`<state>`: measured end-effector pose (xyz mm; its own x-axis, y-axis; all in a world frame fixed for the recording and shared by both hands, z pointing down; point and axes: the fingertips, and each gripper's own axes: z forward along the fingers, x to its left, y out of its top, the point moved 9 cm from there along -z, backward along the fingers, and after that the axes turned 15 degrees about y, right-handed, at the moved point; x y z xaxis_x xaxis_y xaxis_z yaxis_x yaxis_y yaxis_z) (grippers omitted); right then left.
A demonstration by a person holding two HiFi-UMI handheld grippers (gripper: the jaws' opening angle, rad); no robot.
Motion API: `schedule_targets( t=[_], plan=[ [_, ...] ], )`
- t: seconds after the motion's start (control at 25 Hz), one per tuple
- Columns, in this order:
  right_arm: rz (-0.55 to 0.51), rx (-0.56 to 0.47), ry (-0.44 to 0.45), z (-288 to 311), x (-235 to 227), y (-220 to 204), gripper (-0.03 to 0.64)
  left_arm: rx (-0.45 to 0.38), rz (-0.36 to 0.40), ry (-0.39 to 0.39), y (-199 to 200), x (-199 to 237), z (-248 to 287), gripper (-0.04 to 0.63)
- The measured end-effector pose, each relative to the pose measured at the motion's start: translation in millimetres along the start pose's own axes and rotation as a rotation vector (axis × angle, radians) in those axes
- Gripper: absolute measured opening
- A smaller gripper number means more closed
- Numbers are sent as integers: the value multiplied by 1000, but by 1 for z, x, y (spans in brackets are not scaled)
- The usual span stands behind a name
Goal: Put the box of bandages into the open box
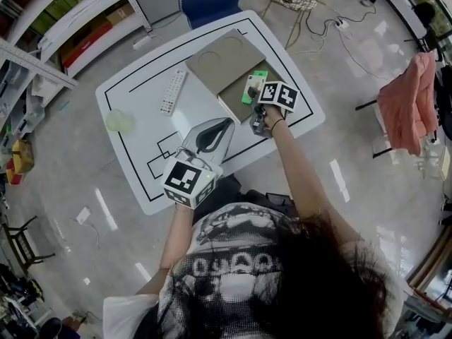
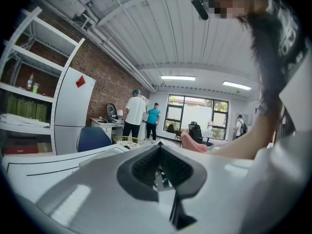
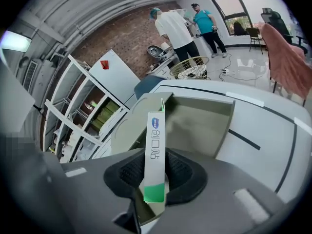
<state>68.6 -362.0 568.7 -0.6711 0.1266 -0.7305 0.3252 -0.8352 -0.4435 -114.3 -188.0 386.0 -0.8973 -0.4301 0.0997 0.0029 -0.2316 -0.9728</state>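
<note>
Bright ceiling lights and window glare — fisheye edges dark, perhaps slightly soft.

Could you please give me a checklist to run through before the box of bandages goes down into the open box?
1. Grip: ok. The right hand-held gripper is shut on the box of bandages, pads on both sides.
2. Open box ready: ok. The lid is folded back and nothing shows in the visible part.
3. Bandages above the opening: cannot tell. The head view shows them at the box's edge.
4. Left hand-held gripper out of the way: ok. Its jaws are together, empty, near the table's front edge.
5. Remote out of the path: ok. It lies apart on the open box's other side.
</note>
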Motion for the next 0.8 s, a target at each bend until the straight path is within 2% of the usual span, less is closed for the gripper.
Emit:
schedule_targets(
  t=[0.36,0.4,0.52,0.8],
  plan=[
    [-10,50,-45,18,6,13,95,-1,-14,14,-3,12,1,0],
    [-14,56,-47,18,5,13,104,-2,-15,15,-3,13,1,0],
    [-27,80,-51,15,4,12,198,-5,-22,19,-3,14,1,0],
    [-69,109,-65,3,3,6,241,3,-31,25,-4,18,1,0]
  ],
)
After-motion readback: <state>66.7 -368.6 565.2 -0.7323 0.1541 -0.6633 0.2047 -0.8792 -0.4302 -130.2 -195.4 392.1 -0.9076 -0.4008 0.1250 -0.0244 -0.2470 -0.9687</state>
